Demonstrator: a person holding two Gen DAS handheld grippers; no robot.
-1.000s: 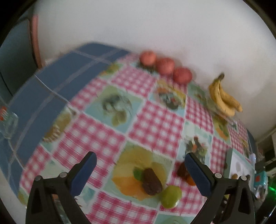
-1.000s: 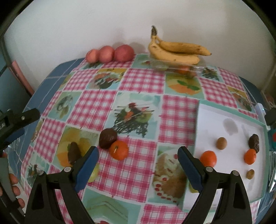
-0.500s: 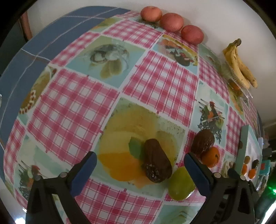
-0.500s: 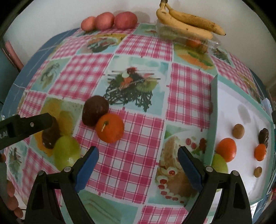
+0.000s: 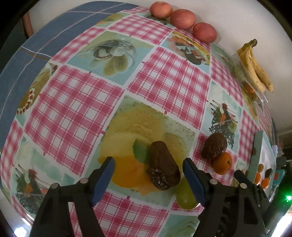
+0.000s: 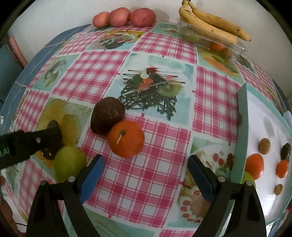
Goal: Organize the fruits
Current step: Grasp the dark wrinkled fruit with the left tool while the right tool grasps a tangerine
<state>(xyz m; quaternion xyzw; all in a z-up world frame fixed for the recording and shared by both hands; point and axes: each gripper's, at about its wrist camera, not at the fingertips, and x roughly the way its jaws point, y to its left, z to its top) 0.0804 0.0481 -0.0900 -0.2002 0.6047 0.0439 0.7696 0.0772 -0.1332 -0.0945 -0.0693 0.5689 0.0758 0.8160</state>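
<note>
The left gripper [image 5: 147,175] points down at the desk [image 5: 76,102], and its blue pads [image 5: 104,178] have just been closing in. A long dark brown fruit [image 5: 163,166] lies between them, but the pads are not touching it, so the gripper is spread and holds nothing. A green fruit [image 5: 184,195] sits touching the near end of the long dark brown fruit, right by the right-hand pad.

The right gripper [image 6: 146,176] is spread wide over bare checked cloth and holds nothing. An orange fruit [image 6: 126,141] lies just beyond its tips, touching a round dark brown fruit [image 6: 106,114] behind it. The green fruit [image 6: 69,163] is just to the left of the orange fruit.

To the right of the orange fruit is a white tray [image 6: 242,138] with small fruits in it. Far behind the orange fruit, by the wall, are three red apples [image 6: 124,17] and some bananas [image 6: 209,23] on a clear box [image 6: 235,48].
</note>
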